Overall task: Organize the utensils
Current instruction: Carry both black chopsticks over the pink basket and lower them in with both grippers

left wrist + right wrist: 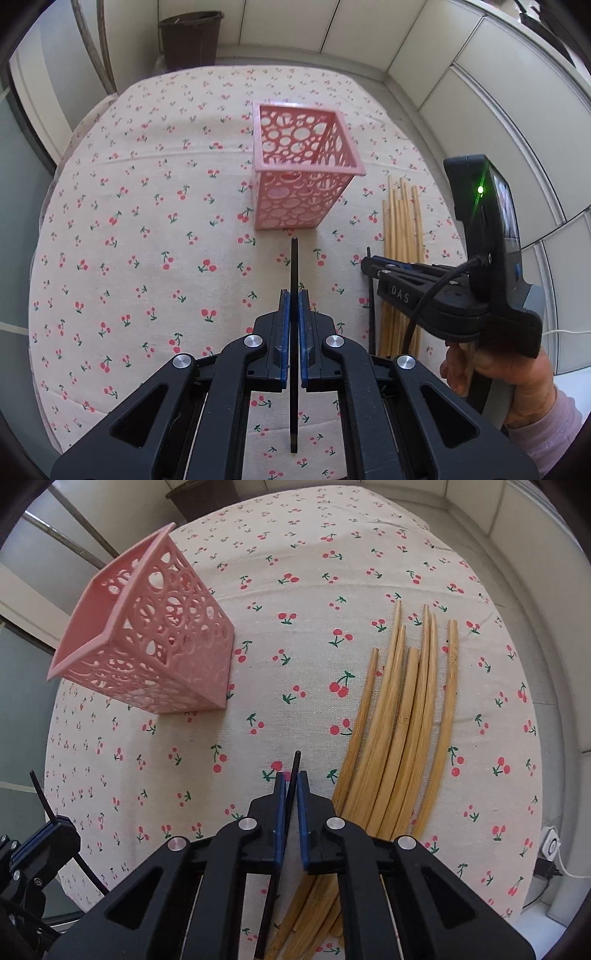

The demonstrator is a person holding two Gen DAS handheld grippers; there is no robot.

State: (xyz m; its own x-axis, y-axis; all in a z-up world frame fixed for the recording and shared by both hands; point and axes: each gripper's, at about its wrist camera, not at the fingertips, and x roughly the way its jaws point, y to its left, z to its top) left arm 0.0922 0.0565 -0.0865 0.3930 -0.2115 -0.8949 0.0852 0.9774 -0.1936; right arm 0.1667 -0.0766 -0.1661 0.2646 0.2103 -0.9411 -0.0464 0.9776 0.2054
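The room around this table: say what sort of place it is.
Probably a home corner, perhaps a kitchen or balcony nook. A round table under a cherry-print cloth holds a pink holder and bamboo chopsticks; pale panelled walls and a dark bin stand behind.

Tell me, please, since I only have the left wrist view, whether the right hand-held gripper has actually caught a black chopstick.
Observer: Yes. The right hand-held gripper is shut on a black chopstick whose tip pokes out past the pads.
Operator: Thank you. How many bamboo chopsticks can you count?
Observer: About seven bamboo chopsticks fan out on the cloth just right of that gripper.
Operator: Anything near the table's right edge?
Observer: A small white device with a cable lies beyond the table edge.
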